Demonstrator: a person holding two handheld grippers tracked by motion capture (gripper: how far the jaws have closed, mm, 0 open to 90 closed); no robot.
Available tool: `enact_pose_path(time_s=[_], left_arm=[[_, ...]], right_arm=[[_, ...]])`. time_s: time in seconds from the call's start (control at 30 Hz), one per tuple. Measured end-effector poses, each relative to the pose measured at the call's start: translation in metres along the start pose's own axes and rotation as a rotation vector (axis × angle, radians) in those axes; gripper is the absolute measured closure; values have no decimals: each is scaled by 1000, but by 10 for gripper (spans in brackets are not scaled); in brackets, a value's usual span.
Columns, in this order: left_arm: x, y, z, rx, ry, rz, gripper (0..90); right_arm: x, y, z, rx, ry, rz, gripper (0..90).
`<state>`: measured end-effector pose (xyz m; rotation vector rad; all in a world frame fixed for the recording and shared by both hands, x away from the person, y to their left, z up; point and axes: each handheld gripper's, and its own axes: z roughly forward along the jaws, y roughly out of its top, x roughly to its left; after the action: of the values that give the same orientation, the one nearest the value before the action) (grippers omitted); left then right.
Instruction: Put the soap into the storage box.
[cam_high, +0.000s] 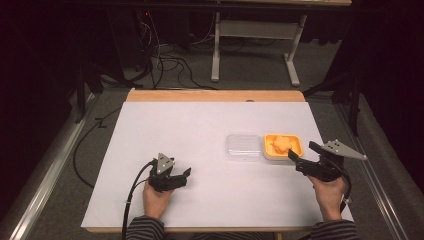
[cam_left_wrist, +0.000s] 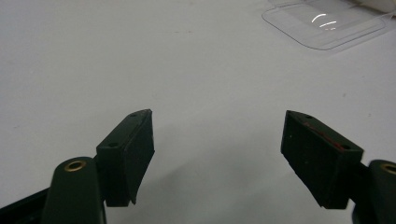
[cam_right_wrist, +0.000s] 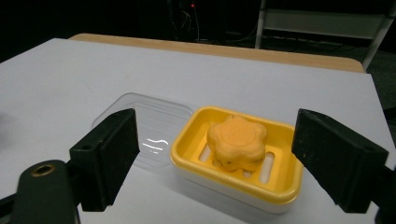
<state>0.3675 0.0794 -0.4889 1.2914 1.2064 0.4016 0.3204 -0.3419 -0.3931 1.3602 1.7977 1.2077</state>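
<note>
Lengthwise, soap dish (cam_high: 283, 147) runs across the table

Bare table (cam_high: 200, 125) all round; clear lid (cam_high: 243, 146) touches soap dish (cam_high: 296, 145) leftward.

White table (cam_high: 200, 130) with a wooden edge (cam_high: 215, 95) along its far side, standing on grey floor (cam_high: 250, 65). Black cables (cam_high: 170, 62) lay coiled on the floor beyond the table's far left corner, near a pale metal frame (cam_high: 216, 55) whose feet rested on the floor
</note>
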Motion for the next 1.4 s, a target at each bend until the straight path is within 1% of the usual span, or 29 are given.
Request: enact_pose_path(time_s=[0.1, 0.3, 0.37, 0.4, 0.47, 0.53, 0.6, 0.67, 0.83, 0.87, 0.9, 1.0, 1.1, 1.23, 1.27, 1.3, 1.4], left_arm=[[0, 0, 0, -1, 0, 1, 263], [0, 0, 0, -3, 2, 2, 263], [0, 0, 0, -2, -2, 6, 262], [-1, 0, -1, -6, -5, 1, 262], [-1, -1, -1, -5, -5, 8, 262], [-1, 0, -1, -5, -5, 5, 262], [-1, 0, -1, -5, -5, 3, 261], [-1, 0, -1, -7, -5, 3, 259], [0, 0, 0, 0, -6, 5, 263], [0, 0, -1, -1, -6, 0, 264], [-1, 0, -1, -4, -7, -1, 266], [-1, -1, -1, -5, -4, 13, 265], [-2, -1, -1, -9, -3, 15, 265], [-1, -1, -1, -3, -5, 9, 266], [-1, -1, -1, -3, -5, 11, 266], [-1, -1, -1, -4, -4, 9, 268], [-1, -1, 0, -5, -1, 6, 268]], right_arm=[[2, -2, -1, 3, 0, 2, 155], [7, -8, -7, -9, 7, 5, 158], [9, -11, -8, -6, 10, 4, 169], [9, -11, -8, -6, 10, 4, 169], [12, -14, -8, -6, 18, 9, 177], [14, -15, -8, -6, 23, 7, 178], [19, -17, -7, -3, 26, -10, 179], [23, -19, -6, -2, 33, -17, 179], [31, -18, -3, 2, 49, -43, 180], [33, -18, -3, 0, 49, -46, 180], [35, -19, -3, -3, 57, -41, 180], [36, -20, -3, -2, 62, -44, 183], [37, -23, -3, -7, 64, -33, 206], [39, -29, 1, 18, 60, -34, 221], [41, -32, 3, 26, 62, -41, 227], [44, -35, 4, 32, 63, -37, 233], [46, -37, 6, 35, 67, -37, 237]])
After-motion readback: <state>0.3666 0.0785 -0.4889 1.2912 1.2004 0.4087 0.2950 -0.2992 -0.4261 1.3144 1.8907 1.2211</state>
